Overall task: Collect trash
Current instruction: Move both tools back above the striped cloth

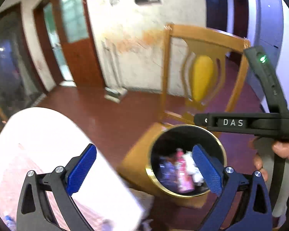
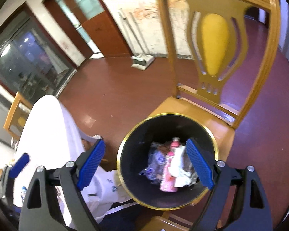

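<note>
1. The trash is lying in a round black bin with a gold rim (image 2: 119,165), which is standing on the seat of a wooden chair (image 2: 217,0) just beside the white-covered bench (image 2: 46,127). Inside are a pink bottle (image 2: 168,173), a crumpled white paper (image 2: 180,163) and a clear blue-printed wrapper (image 2: 154,159), all touching one another.

2. The right gripper (image 2: 145,164) is hanging over the bin mouth with its jaws standing wide and nothing between them. The left gripper (image 1: 144,170) is pointing down between bench and bin, its jaws as wide as they go and also empty.

3. The person's hand (image 1: 279,154) is showing at the right edge of the left view, holding the right gripper's handle.

4. The pieces are probably handling light. The paper and wrapper are looking soft and will likely crush under the pads, so nearly any pinch should be holding them.

5. The pink bottle is looking stiffer and smooth; it may be slipping, so the jaws would do best closing across its body below the neck.

6. A small bottle (image 2: 23,189) is lying on the bench at the lower left, partly hidden; what it is made of cannot be told.
</note>
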{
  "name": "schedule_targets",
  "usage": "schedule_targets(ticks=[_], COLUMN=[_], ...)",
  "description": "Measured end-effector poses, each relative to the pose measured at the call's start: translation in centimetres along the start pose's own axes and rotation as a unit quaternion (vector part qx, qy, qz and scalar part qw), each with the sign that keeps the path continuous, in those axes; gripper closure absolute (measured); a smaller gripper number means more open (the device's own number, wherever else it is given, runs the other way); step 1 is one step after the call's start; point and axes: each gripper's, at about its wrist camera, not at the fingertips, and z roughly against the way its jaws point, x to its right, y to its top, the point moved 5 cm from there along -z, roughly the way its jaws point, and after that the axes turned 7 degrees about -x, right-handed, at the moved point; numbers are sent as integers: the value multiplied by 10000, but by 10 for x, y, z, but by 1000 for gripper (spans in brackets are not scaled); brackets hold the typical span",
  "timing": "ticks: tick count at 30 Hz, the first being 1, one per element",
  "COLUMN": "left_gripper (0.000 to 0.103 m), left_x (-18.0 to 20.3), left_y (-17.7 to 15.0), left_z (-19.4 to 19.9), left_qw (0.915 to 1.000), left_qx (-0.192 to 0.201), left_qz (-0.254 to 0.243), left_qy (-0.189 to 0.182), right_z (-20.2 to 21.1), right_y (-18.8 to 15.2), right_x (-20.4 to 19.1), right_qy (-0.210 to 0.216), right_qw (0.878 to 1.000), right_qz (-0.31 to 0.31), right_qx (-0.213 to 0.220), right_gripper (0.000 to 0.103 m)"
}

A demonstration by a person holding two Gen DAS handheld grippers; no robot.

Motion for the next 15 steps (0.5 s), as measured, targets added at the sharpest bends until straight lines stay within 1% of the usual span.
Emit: schedule_targets(ticks=[3,4,6,7,9,11,12,15], left_gripper=[6,6,6,6,6,6,6,6], left_x=[-26,-38,-57,-70,-88,-110,-118,-144], left_y=[-9,-15,-23,-31,-43,-62,-69,-96], left_z=[35,50,71,86,107,130,138,168], left_qw=[9985,9970,9941,9910,9855,9773,9744,9604], left_qx=[296,389,498,566,643,688,682,651], left_qz=[136,226,379,506,684,930,1028,1466], left_qy=[445,635,890,1106,1411,1777,1881,2277], right_z=[10,13,20,22,26,29,31,32], right_y=[-1,-2,-5,-8,-16,-24,-30,-49], right_x=[-33,-45,-74,-89,-125,-156,-176,-228], right_qy=[156,204,377,491,715,897,1005,1283], right_qw=[9994,9988,9969,9953,9904,9847,9806,9677], right_qz=[310,424,679,821,1176,1487,1674,2168], right_qx=[82,110,151,155,147,154,164,50], right_gripper=[17,17,17,17,17,17,17,17])
